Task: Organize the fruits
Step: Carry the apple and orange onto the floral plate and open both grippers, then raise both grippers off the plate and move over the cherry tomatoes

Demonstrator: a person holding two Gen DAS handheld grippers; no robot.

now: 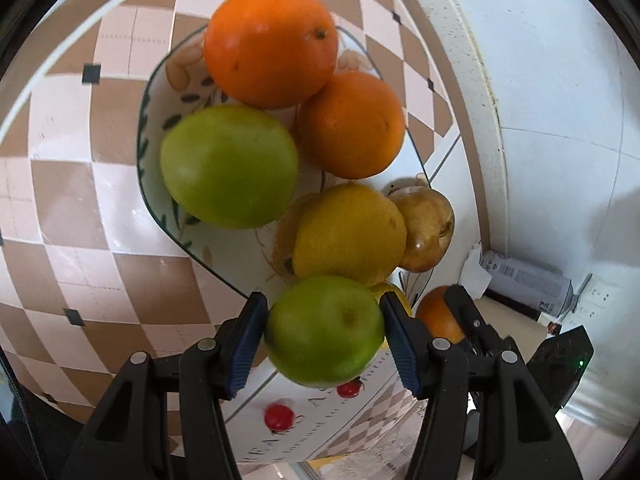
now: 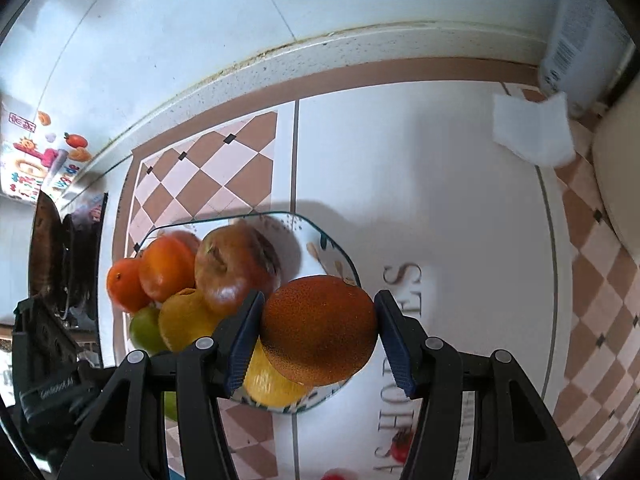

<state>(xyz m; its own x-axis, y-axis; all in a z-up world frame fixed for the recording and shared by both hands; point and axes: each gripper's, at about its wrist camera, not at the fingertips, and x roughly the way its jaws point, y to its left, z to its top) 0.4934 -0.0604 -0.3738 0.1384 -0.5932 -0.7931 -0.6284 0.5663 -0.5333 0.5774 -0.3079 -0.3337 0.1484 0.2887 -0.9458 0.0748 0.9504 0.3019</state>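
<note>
My left gripper (image 1: 324,332) is shut on a green apple (image 1: 324,330), held just above the near end of a patterned white plate (image 1: 160,92). On the plate lie two oranges (image 1: 270,42), another green apple (image 1: 230,166), a yellow lemon (image 1: 348,234) and a brownish apple (image 1: 426,224). My right gripper (image 2: 318,330) is shut on an orange (image 2: 318,330) over the same plate (image 2: 332,248), where a brownish apple (image 2: 236,264), oranges (image 2: 166,266), a lemon (image 2: 186,318) and a green apple (image 2: 144,330) lie. The right gripper with its orange also shows in the left wrist view (image 1: 438,314).
The plate rests on a checked brown-and-white tablecloth (image 1: 60,200) with printed letters (image 2: 400,320). A white tiled wall (image 2: 160,40) runs behind. A folded white tissue (image 2: 532,128) and a white can (image 1: 528,280) lie near the wall. A dark object (image 2: 68,256) stands at left.
</note>
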